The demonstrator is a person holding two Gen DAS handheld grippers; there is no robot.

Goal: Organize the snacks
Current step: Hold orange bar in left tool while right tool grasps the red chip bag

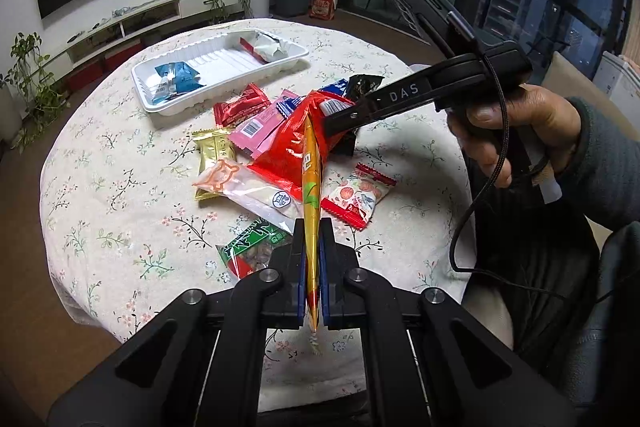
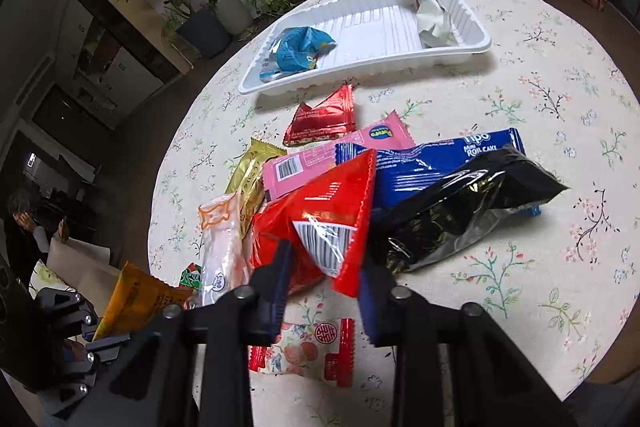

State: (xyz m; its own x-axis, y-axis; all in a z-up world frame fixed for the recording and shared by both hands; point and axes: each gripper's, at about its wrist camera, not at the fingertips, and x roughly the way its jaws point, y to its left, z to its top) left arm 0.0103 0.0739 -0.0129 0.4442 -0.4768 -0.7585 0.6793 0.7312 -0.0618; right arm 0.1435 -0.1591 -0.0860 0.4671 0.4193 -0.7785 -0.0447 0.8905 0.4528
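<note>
The left tool (image 1: 312, 247) clenched an orange packet (image 1: 311, 179); the right tool (image 2: 326, 283) apparently pinched the red packet (image 2: 332, 211). Next: carry both to the white tray (image 2: 460, 57).

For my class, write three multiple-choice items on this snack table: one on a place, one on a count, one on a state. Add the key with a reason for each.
1. Where does the silver packet lie?
A. In the white tray
B. On the floor
C. Under the tablecloth

2. How many packets are in the white tray?
A. None
B. Two
C. Five

3. What state is the left gripper in?
A. Wide open and empty
B. Shut on the orange packet
C. Shut on a spoon

Key:
1 A, it rests at one end of the tray.
2 B, only the silver packet and a light-blue packet lie inside.
3 B, its pads press the orange packet from both sides.
</note>
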